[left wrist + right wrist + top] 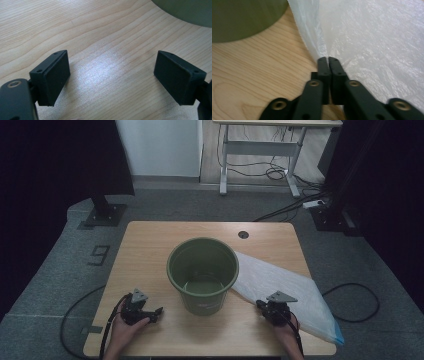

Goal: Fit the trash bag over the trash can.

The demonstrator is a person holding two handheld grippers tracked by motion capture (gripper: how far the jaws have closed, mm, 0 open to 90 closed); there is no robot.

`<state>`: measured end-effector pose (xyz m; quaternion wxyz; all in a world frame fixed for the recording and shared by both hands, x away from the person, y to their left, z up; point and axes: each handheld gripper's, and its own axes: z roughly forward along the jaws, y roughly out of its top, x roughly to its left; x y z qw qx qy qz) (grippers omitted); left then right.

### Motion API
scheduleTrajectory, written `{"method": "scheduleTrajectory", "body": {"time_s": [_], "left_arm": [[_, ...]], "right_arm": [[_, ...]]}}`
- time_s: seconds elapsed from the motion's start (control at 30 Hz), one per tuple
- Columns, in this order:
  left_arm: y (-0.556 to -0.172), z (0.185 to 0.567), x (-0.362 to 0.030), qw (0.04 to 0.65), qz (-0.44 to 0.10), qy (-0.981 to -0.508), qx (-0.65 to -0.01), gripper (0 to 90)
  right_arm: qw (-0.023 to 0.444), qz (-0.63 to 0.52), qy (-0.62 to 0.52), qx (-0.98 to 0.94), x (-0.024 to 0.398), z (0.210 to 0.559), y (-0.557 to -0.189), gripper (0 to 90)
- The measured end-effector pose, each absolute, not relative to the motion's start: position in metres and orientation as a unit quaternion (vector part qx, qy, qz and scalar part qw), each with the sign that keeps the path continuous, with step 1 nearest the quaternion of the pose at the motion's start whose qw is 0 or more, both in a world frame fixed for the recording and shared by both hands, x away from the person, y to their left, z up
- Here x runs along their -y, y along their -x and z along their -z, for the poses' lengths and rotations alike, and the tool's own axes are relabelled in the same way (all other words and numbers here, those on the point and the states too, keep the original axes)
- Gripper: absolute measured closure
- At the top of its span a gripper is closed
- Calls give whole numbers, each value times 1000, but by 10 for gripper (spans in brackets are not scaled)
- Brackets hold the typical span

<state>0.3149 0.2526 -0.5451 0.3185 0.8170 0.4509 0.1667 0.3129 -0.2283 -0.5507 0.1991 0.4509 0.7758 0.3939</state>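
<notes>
My right gripper (328, 59) jaws pinch the plastic bag (372, 42) edge at the bucket's (202, 270) four o'clock; left gripper (112, 75) jaws gape, level above the surface (100, 37).

A thin, translucent white plastic bag (285, 290) with a blue strip along its far right corner lies flat and crinkled on the right part of the light wooden table (150, 245). One end is tucked against the round olive-green plastic bucket (202, 270), which stands upright and open at the table's middle. The bag's near edge (317, 47) is bunched up into a raised fold.
</notes>
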Motion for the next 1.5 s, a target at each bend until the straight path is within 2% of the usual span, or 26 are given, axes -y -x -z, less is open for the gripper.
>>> {"method": "scheduleTrajectory", "body": {"time_s": [0.03, 0.1, 0.13, 0.17, 0.4, 0.6, 0.67, 0.77, 0.8, 0.83, 0.87, 0.9, 1.17, 1.47, 1.5], "left_arm": [[-315, 545, -253, 318, -167, -817, -451, 133], [-315, 545, -253, 319, -167, -817, -451, 133], [-315, 545, -253, 319, -167, -817, -451, 133], [-315, 545, -253, 318, -167, -817, -451, 133], [-315, 545, -253, 318, -167, -817, -451, 133], [-315, 545, -253, 318, -167, -817, -452, 133], [-315, 545, -253, 318, -167, -817, -452, 132], [-315, 545, -253, 318, -167, -817, -452, 133], [-315, 545, -253, 318, -167, -817, -452, 133], [-315, 545, -253, 319, -167, -817, -452, 133], [-315, 545, -253, 318, -167, -817, -452, 133], [-315, 545, -253, 318, -167, -816, -452, 133], [-315, 545, -253, 318, -167, -816, -452, 135], [-315, 545, -253, 319, -167, -816, -452, 137], [-315, 545, -253, 319, -168, -816, -452, 137]], "right_arm": [[199, -394, -451, -776, 228, 551, -313, 814], [199, -403, -446, -774, 225, 548, -315, 684], [202, -405, -440, -776, 222, 547, -317, 657], [206, -413, -420, -781, 211, 543, -323, 576], [217, -399, -404, -794, 179, 543, -347, 477], [223, -380, -416, -795, 173, 550, -357, 460], [224, -374, -419, -797, 173, 552, -359, 478], [238, -364, -411, -801, 173, 552, -356, 666], [238, -364, -411, -801, 173, 552, -356, 666], [240, -363, -412, -801, 173, 552, -355, 720], [240, -362, -412, -801, 173, 552, -355, 781], [239, -359, -419, -799, 176, 552, -356, 880], [265, -413, -435, -755, 191, 530, -352, 890], [309, -457, -445, -705, 210, 483, -342, 889], [313, -473, -447, -691, 215, 468, -340, 889]]}}
